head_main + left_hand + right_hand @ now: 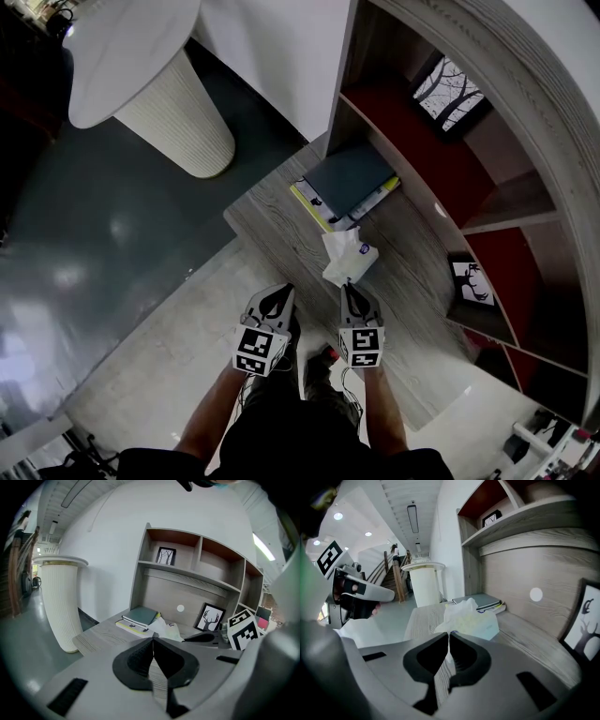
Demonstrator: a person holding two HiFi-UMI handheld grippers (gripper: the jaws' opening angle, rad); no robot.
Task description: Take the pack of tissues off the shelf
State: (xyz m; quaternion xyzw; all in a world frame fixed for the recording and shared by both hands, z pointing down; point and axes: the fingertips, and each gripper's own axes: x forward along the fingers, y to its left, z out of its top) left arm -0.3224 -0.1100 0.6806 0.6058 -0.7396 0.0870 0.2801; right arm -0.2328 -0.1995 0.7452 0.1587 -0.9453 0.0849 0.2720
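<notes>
The pack of tissues is white and crumpled, with a tissue sticking up, and lies on the grey wooden bottom board of the shelf. It also shows in the left gripper view and the right gripper view. My right gripper is shut, its tip right at the pack's near edge; I cannot tell whether they touch. Left of it, my left gripper is shut and empty, over the board's front edge. Both sets of jaws meet at their tips.
A stack of books lies just beyond the tissues. Framed pictures stand in the shelf, one up high and one to the right. A white ribbed pedestal table stands at the left on the dark floor.
</notes>
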